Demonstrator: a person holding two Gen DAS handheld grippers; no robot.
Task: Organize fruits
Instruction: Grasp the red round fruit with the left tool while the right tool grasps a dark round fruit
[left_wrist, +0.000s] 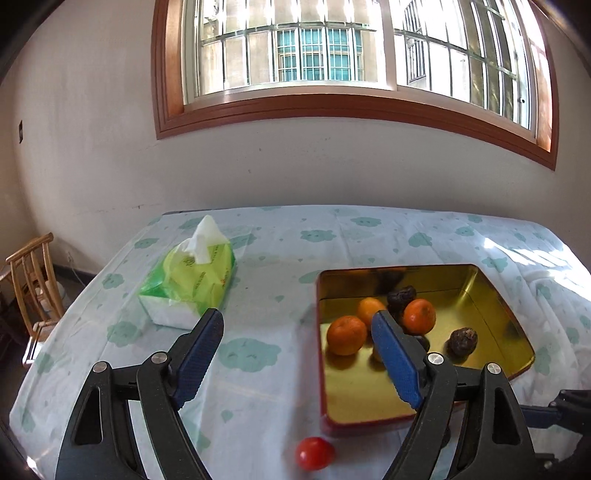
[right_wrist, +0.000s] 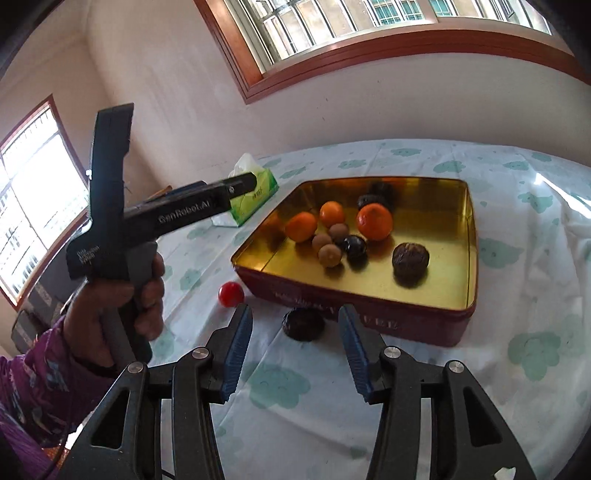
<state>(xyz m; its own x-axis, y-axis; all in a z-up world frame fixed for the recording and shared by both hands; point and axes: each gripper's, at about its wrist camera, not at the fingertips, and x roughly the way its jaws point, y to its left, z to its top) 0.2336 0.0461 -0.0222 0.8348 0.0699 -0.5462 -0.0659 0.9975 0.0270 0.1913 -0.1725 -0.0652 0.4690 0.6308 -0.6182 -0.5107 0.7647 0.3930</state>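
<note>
A gold tin tray (left_wrist: 491, 295) (right_wrist: 458, 236) with a red outer wall holds three oranges (right_wrist: 373, 220), several small brown fruits (right_wrist: 330, 254) and dark wrinkled fruits (right_wrist: 410, 258). A red tomato (left_wrist: 314, 453) (right_wrist: 231, 294) lies on the cloth by the tray's near left corner. A dark wrinkled fruit (right_wrist: 303, 323) lies on the cloth in front of the tray. My left gripper (left_wrist: 297, 321) is open and empty, above the tray's left edge. My right gripper (right_wrist: 295, 317) is open and empty, with the dark fruit just beyond its fingertips.
A green tissue pack (left_wrist: 188, 284) (right_wrist: 255, 192) sits on the table's far left. The table has a white cloth with green clouds (left_wrist: 258, 406). A wooden chair (left_wrist: 33, 280) stands left of the table. The hand holding the left gripper (right_wrist: 122, 302) shows in the right wrist view.
</note>
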